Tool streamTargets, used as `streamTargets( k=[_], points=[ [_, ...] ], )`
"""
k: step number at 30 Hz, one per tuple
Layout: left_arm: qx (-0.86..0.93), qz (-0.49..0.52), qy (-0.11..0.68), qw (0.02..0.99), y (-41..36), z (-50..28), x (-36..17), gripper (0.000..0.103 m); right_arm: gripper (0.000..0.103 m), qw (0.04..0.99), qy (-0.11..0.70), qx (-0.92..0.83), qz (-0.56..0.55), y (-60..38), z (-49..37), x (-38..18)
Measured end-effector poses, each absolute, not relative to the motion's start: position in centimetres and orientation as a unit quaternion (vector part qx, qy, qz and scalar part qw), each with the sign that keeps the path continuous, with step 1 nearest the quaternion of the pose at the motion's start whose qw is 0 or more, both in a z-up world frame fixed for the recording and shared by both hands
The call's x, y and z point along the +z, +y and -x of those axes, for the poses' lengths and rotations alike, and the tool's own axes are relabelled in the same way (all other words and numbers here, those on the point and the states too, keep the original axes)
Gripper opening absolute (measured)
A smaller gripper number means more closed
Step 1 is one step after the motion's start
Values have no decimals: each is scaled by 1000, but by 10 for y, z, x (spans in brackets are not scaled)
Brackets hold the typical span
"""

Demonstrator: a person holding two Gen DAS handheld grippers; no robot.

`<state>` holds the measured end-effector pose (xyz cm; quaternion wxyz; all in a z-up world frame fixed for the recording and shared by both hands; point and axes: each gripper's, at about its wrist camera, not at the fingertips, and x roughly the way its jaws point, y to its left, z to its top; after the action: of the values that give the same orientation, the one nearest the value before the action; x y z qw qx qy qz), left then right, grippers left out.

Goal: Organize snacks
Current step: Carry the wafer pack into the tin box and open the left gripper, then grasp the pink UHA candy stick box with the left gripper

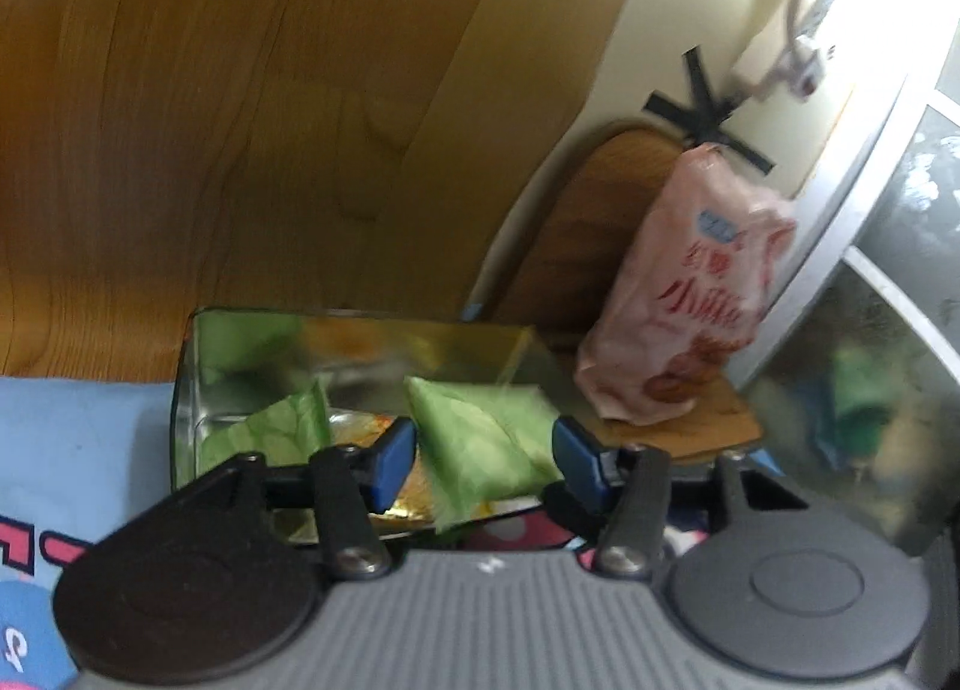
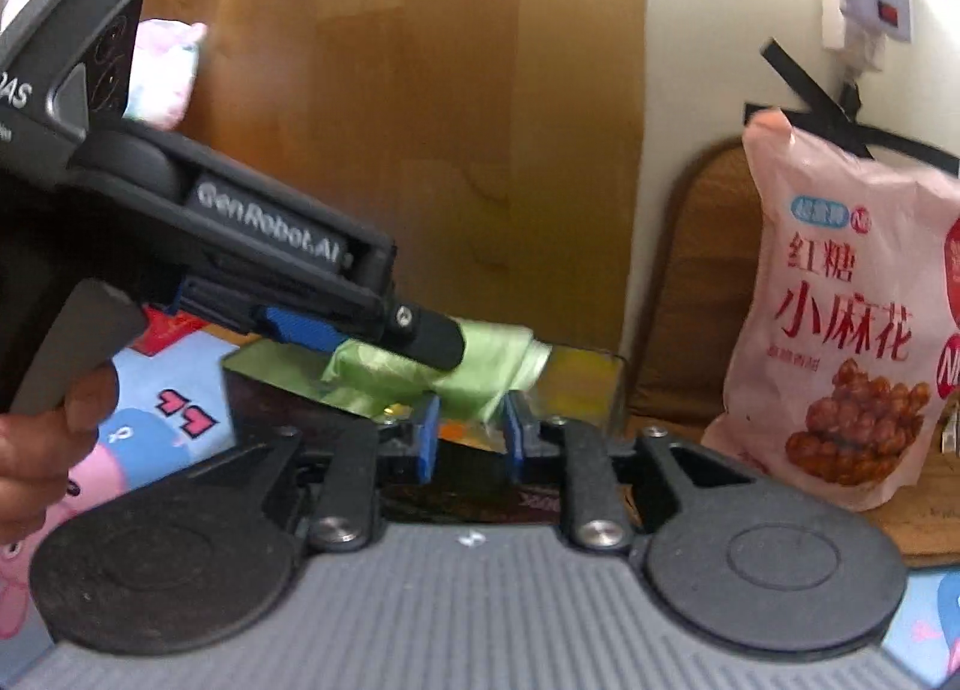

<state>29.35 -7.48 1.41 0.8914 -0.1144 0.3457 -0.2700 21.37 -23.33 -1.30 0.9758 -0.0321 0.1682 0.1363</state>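
A clear plastic box (image 1: 360, 324) (image 2: 600, 384) stands in front of a wooden panel, with a green packet (image 1: 270, 432) lying in its left part. A second green packet (image 1: 480, 438) (image 2: 498, 366) hangs over the box between the blue pads of my left gripper (image 1: 486, 465) (image 2: 399, 343). The jaws stand about as wide as the packet and look open around it. My right gripper (image 2: 471, 438) is open a narrow way, its tips just under the packet's lower edge. A pink snack bag (image 1: 690, 294) (image 2: 840, 330) stands upright to the right of the box.
A blue cartoon cloth (image 1: 60, 450) (image 2: 168, 402) covers the surface at the left. The pink bag rests on a wooden board (image 2: 690, 270) against a cream wall. A white power strip (image 2: 876, 0) hangs above it. A person's hand (image 2: 36, 450) grips the left handle.
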Motion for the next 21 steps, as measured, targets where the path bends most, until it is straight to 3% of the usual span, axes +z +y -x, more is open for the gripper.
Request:
streamTargets(
  k=[6,10,15,19,21],
  points=[
    [-288,147,336,885,-31,-259,9,52,27,970,173,167,-24,-249,-169,-17],
    [-256,157,337,892,12,-223,-7,67,27,949,221,214,-71,-253,-134,-33],
    [-198,184,374,887,49,-205,-41,67,27,919,293,240,-110,-239,-119,-58],
    [-195,198,389,878,48,-212,-47,61,29,913,319,226,-117,-228,-141,-62],
    [-187,181,399,879,44,-217,-51,49,30,911,327,220,-117,-220,-153,-62]
  ],
)
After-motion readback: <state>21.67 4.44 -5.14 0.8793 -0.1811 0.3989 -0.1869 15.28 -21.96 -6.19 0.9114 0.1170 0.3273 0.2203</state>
